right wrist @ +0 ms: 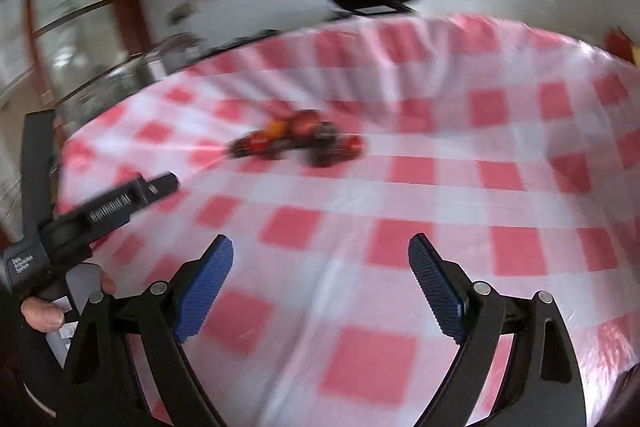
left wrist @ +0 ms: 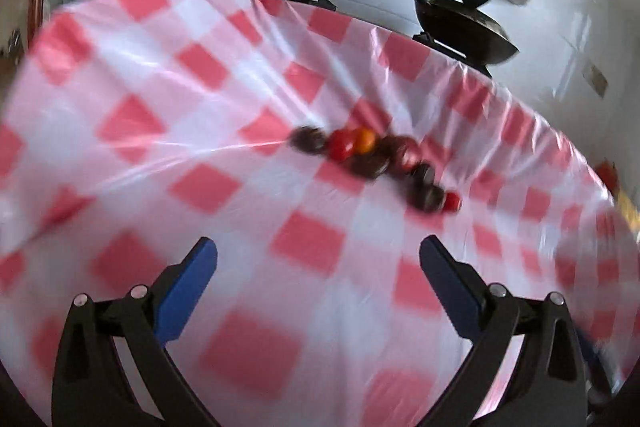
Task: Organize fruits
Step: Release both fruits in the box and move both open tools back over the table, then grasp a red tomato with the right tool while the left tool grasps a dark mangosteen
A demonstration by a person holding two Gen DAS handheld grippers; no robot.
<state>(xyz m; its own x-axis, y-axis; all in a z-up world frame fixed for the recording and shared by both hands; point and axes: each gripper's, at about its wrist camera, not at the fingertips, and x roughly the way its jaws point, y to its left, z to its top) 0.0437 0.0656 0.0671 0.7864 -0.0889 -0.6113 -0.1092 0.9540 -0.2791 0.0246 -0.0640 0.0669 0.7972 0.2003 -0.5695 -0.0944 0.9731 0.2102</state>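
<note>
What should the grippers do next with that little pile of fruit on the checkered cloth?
Probably bring one gripper forward to an end of the fruit cluster. Both the left gripper and the right gripper are open, hold nothing, and sit well short of the fruit over the tablecloth. An end piece looks easiest to take without knocking its neighbours.

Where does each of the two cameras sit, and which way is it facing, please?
Left wrist: rides the left gripper, looking down over its open blue fingers at the checked tablecloth and the fruit cluster.
Right wrist: rides the right gripper, fingers open, facing the same cloth and fruit; a hand holding the left gripper shows at its left edge.
Shared: cloth, fruit, and the black pan beyond the table.
</note>
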